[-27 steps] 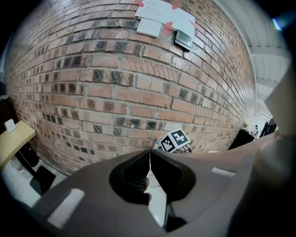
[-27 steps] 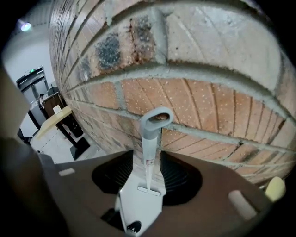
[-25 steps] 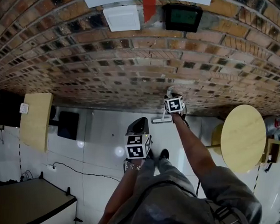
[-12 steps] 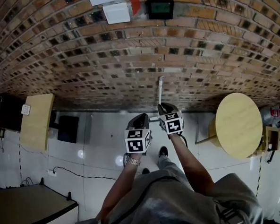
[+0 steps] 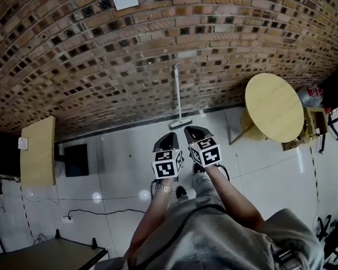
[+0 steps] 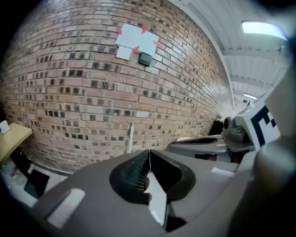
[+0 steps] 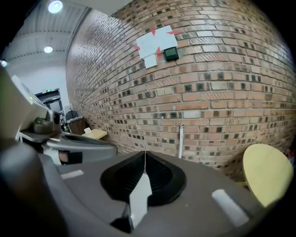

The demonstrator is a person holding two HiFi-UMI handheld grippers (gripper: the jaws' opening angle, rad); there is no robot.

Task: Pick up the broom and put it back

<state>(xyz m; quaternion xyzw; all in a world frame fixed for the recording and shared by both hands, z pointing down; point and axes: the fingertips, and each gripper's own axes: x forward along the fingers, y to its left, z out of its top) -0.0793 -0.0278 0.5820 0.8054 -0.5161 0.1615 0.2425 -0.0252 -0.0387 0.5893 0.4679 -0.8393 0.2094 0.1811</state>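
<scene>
Against the brick wall (image 5: 96,62), upright, the broom (image 5: 178,94), head apparently on the floor at the wall's foot. Well short of the wall, side by side: left gripper (image 5: 167,142) and right gripper (image 5: 194,133), jaws of both pressed together, nothing between. Close by the wall, a round table (image 5: 274,107).

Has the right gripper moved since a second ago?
Yes: the right gripper has drawn back from the broom, which leans on the brick wall.
</scene>
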